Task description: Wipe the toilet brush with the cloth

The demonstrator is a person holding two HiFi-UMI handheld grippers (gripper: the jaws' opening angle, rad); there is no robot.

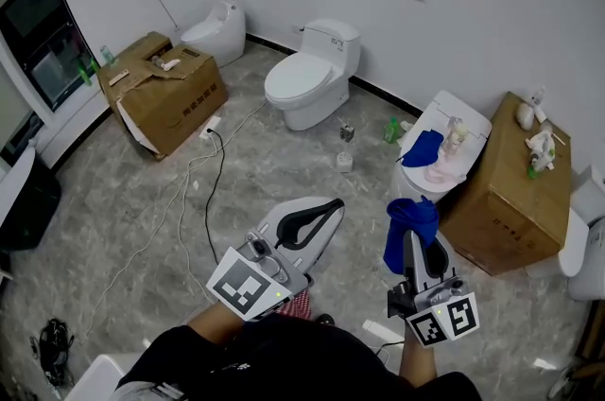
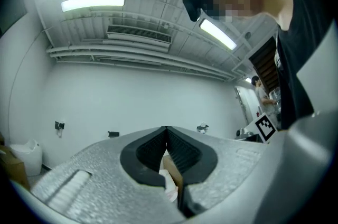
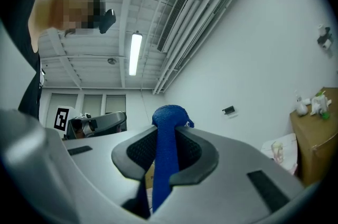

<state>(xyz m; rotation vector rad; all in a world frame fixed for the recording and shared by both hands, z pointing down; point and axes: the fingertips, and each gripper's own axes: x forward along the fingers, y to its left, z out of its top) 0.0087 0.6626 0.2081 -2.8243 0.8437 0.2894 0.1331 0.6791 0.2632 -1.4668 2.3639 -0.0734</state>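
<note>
**Step in hand:** approach; wiping has not begun.

**Grippers:** My right gripper (image 3: 165, 132) is clenched on the blue cloth (image 1: 410, 221), which stands bunched above the jaws. My left gripper (image 1: 331, 207) is closed with nothing in it.

**Toilet brush:** I cannot identify it with certainty. Pale pinkish items (image 1: 452, 144) lie beside a second blue cloth (image 1: 423, 148) on the lid of the near toilet (image 1: 468, 111), ahead of the right gripper.

**Judgement:** next, the left gripper must open and take the brush handle so the cloth can be drawn along it.

**Clearance:** the floor (image 1: 274, 167) ahead is open. A cardboard box (image 1: 506, 200) crowds the right side, touching or just beside that toilet. Cables (image 1: 208, 177) trail on the floor to the left.
</note>
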